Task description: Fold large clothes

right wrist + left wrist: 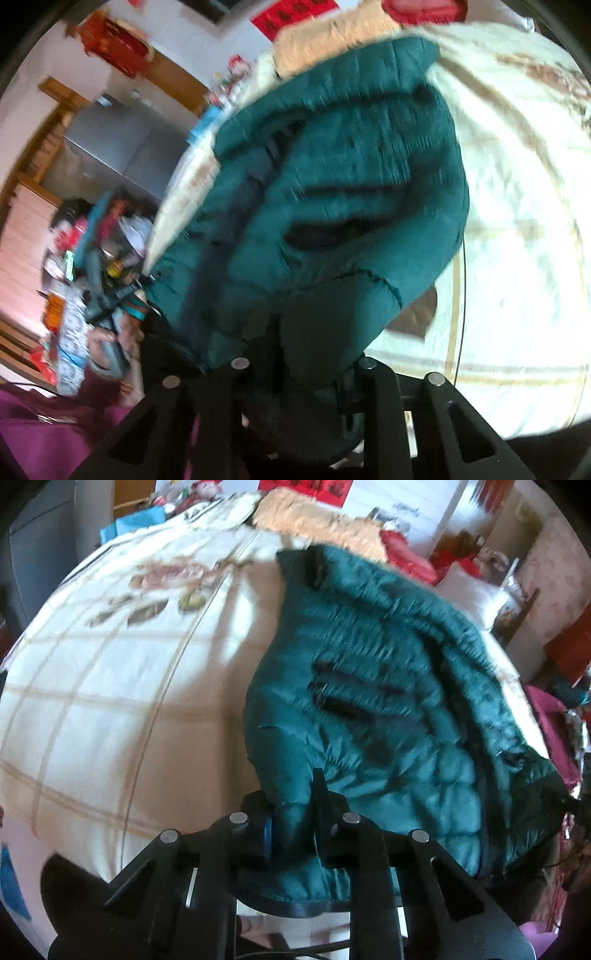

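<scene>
A dark green quilted puffer jacket (388, 686) lies along the right side of a cream bedspread (110, 686). My left gripper (293, 819) is shut on the jacket's near hem, and the fabric bunches between the black fingers. In the right wrist view the same jacket (332, 192) hangs lifted over the bed, and my right gripper (306, 365) is shut on its dark near edge. The image is motion-blurred in both views.
The cream bedspread (517, 221) has a flower print and tan stripes. An orange blanket (317, 520) and red cushions (406, 550) lie at the bed's head. A cluttered table (92, 258) and a grey cabinet (122, 147) stand beside the bed.
</scene>
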A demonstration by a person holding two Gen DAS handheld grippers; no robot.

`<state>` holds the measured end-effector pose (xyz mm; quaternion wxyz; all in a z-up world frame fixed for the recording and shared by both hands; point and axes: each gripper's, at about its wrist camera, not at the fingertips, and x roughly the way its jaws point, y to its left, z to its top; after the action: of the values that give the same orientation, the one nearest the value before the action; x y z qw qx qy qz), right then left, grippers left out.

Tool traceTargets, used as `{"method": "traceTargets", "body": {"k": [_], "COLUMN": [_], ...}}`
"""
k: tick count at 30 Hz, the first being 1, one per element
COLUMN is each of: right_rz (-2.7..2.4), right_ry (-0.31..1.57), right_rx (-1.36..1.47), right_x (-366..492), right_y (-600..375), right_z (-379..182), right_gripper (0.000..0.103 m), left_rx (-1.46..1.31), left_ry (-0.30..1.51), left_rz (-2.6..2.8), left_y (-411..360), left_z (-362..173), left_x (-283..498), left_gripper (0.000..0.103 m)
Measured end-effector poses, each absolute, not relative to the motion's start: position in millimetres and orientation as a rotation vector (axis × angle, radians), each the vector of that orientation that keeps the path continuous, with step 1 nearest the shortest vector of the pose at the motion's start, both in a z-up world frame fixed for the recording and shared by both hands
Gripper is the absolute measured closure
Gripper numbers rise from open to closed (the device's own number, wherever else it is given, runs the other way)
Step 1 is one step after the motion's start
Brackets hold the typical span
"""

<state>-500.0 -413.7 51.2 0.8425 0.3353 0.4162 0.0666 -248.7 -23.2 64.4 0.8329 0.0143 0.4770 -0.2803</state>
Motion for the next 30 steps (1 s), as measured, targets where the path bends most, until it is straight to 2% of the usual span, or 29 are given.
{"method": "traceTargets", "body": {"k": [5, 18, 30], "right_rz": [0.147, 0.059, -0.07], "right_ry": [0.763, 0.592, 0.596], "right_rx": [0.691, 0.71, 0.704], "right_x": [-490.2, -447.2, -340.9], "right_y": [-429.3, -487.8, -556.7], "right_z": [86.5, 124.9, 138.0], "right_gripper": [0.084, 0.085, 0.085], "left_rx": [0.012, -0.082, -0.08], "left_ry": [0.901, 0.756, 0.736], "left_rz": [-0.609, -0.585, -0.492], "left_y": [-27.4, -60.8, -143.9], "left_z": [99.1, 159.9, 173.1], "left_x": [-241.8, -184.2, -80.1], "left_gripper": [0.088, 0.088, 0.088]}}
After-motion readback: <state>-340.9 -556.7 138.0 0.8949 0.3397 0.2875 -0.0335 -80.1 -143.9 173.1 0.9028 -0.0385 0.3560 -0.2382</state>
